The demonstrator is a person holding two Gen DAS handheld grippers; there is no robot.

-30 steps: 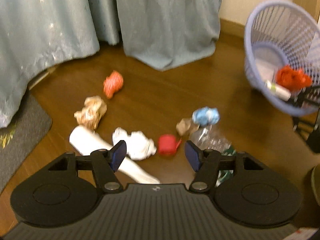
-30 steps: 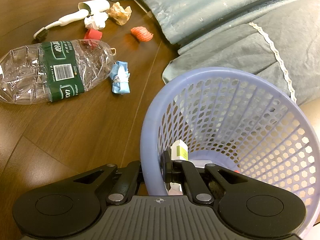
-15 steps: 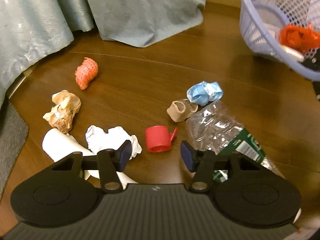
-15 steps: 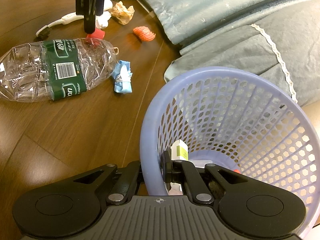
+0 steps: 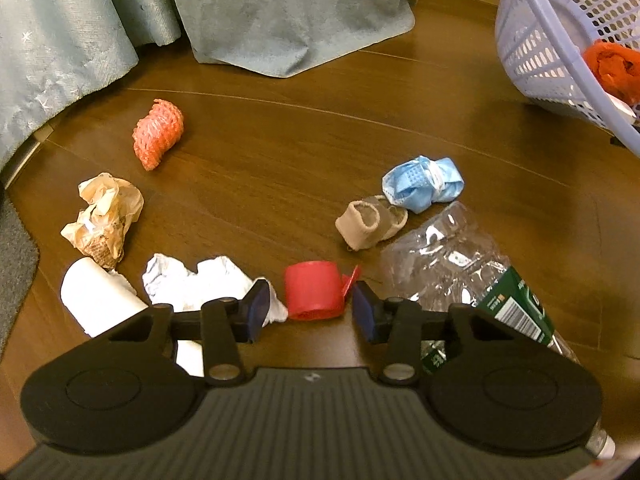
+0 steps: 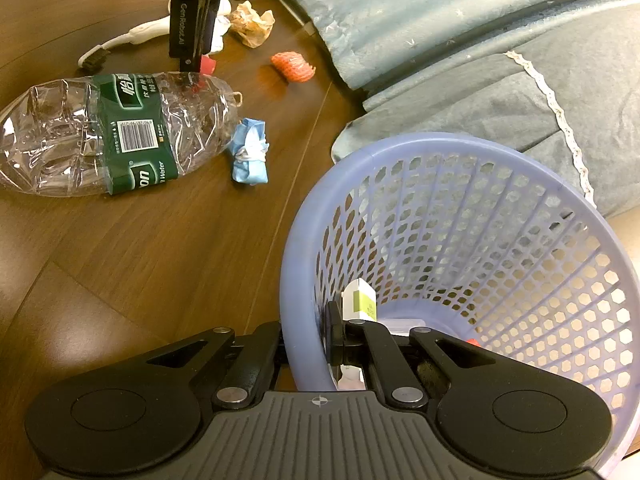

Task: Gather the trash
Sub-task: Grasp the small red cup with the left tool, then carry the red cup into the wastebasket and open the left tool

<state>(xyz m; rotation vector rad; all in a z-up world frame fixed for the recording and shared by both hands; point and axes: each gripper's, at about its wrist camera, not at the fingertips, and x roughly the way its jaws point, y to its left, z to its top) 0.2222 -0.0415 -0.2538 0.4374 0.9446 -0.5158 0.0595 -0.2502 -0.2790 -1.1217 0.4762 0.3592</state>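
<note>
The left gripper [image 5: 306, 312] is down over the litter on the wooden floor [image 5: 280, 148], jaws spread wide and holding nothing, with the red cap [image 5: 314, 290] lying right in the gap between them. To my eye this is the pick-up step for that cap: the jaws straddle it but have not pinched.

The right gripper [image 6: 308, 338] is clamped tight on the near rim of the lavender basket [image 6: 500, 240], one finger outside the wall and one inside, keeping it tilted toward the mess. A few pieces already sit in the bottom of it.

The rest of the litter lies out on the floor: a crushed plastic bottle [image 6: 104, 132] just beside the cap, a balled-up blue mask [image 5: 422, 182], a beige roll of fabric [image 5: 366, 222], white crumpled paper [image 5: 196, 280] touching the left finger, brown crumpled paper [image 5: 104, 216], an orange net [image 5: 158, 132] nearer the curtain [image 5: 280, 12].

Next, I'd judge, the jaws need to settle a little lower and squeeze squarely on the cap's sides without snagging the paper, then carry it to the basket.
</note>
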